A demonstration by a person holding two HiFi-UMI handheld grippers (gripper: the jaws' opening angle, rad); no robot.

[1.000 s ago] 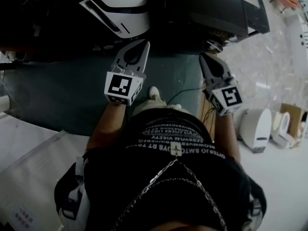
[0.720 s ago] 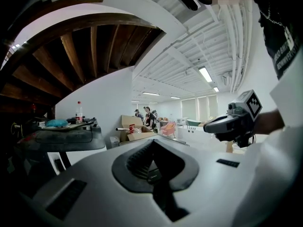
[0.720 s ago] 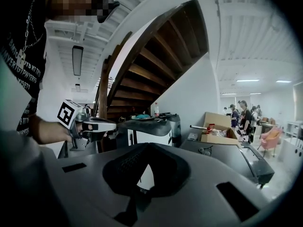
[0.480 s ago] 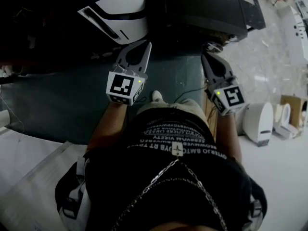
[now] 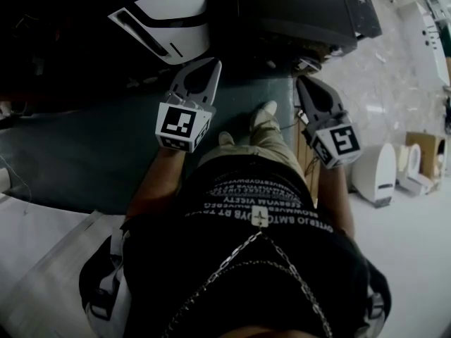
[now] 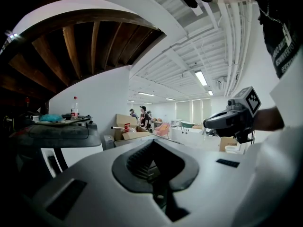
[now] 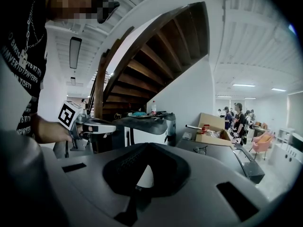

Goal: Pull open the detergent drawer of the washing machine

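Your matte grey left tongs point(image 5: 213, 63) and right tongs point(image 5: 299, 82) are pressed together, empty, near the glossy white rounded washing machine point(image 5: 173, 16); its detergent drawer is lost in shadow.

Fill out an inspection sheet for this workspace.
Surface: dark mat on pale floor.
Job's things: white washing machine, dark top; drawer not made out.
Clutter: bottle on machine; cardboard boxes; white units.
Grippers: left gripper and right gripper, jaws shut, empty, off the machine.
Cables: likely a thin cable at mat's left edge.
Surroundings: staircase; people far off.
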